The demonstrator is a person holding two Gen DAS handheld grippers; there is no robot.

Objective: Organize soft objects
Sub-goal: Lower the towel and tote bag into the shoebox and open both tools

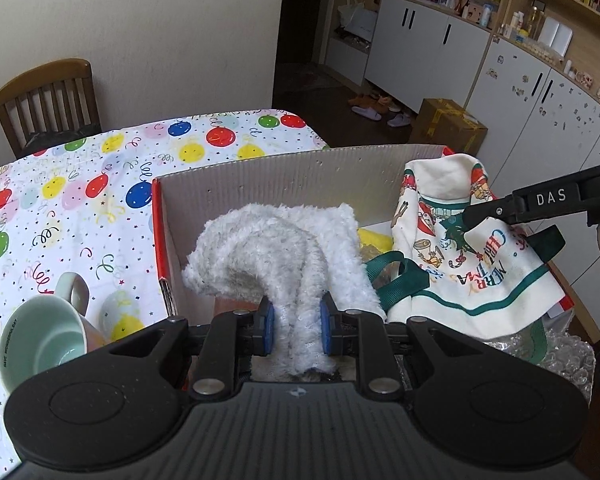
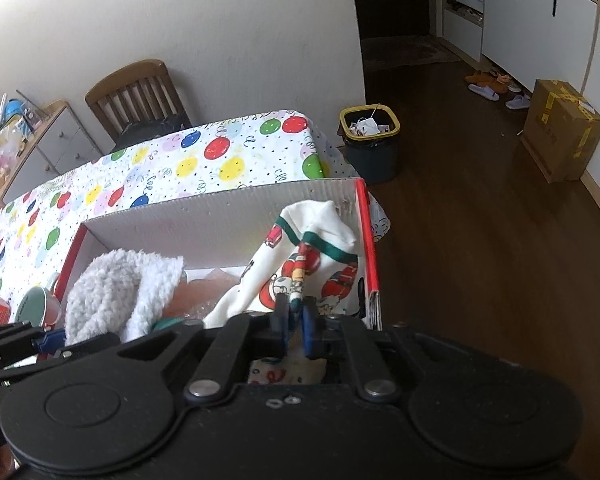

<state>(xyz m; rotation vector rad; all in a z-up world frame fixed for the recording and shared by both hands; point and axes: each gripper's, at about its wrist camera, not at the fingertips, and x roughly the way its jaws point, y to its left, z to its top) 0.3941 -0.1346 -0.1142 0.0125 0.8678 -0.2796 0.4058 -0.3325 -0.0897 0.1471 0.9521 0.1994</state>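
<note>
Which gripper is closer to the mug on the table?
Left. The left gripper holds the fluffy towel just beside the mug; the right gripper holds the Christmas cloth across the box.

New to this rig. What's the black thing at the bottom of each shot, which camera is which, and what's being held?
No robot: a person holds a two-finger claw in each hand, with a fisheye camera on each claw looking along its fingers. The black bulk is the claw's own body.

Left view: the left claw pinches a white fluffy cloth over an open box; the right claw enters from the right.

Right view: the right claw has a Christmas-print cloth between its pads.

The box sits on a balloon-print tablecloth, beside a mug.
</note>
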